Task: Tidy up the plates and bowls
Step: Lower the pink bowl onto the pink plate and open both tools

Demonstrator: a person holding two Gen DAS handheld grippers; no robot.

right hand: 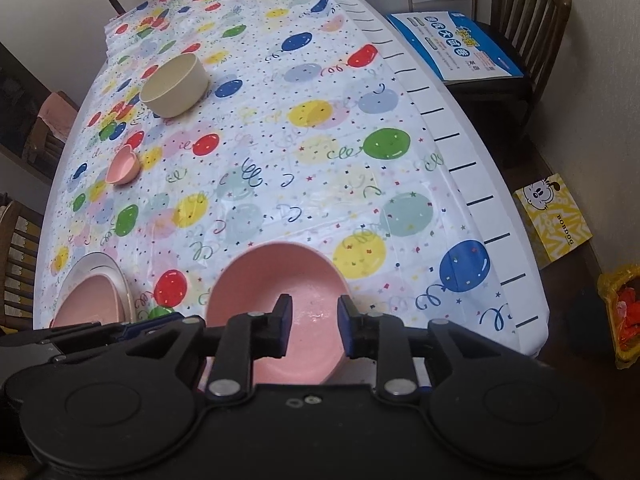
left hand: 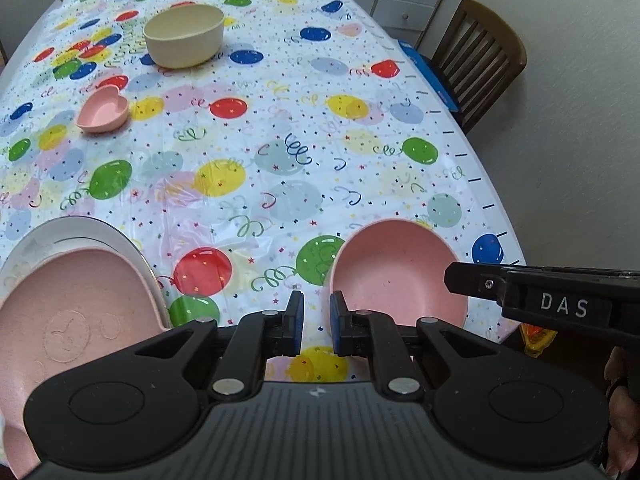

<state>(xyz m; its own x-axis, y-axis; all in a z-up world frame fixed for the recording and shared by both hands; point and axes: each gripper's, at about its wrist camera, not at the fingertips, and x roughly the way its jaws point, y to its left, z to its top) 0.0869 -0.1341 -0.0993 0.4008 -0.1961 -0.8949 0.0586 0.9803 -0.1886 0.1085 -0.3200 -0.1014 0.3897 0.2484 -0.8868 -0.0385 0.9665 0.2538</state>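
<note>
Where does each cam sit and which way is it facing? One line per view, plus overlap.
Left wrist: on the left gripper, angled down along the table; own fingers show, nothing between them, right gripper enters from the right edge.
Right wrist: on the right gripper, angled down over the pink bowl; own fingers show, left gripper at lower left.
Shared: pink bowl, cream bowl, heart dish, stacked plates.

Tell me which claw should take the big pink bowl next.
Right. The right claw hangs open directly over the big pink bowl. The left claw is shut, between that bowl and the pink plate.
</note>
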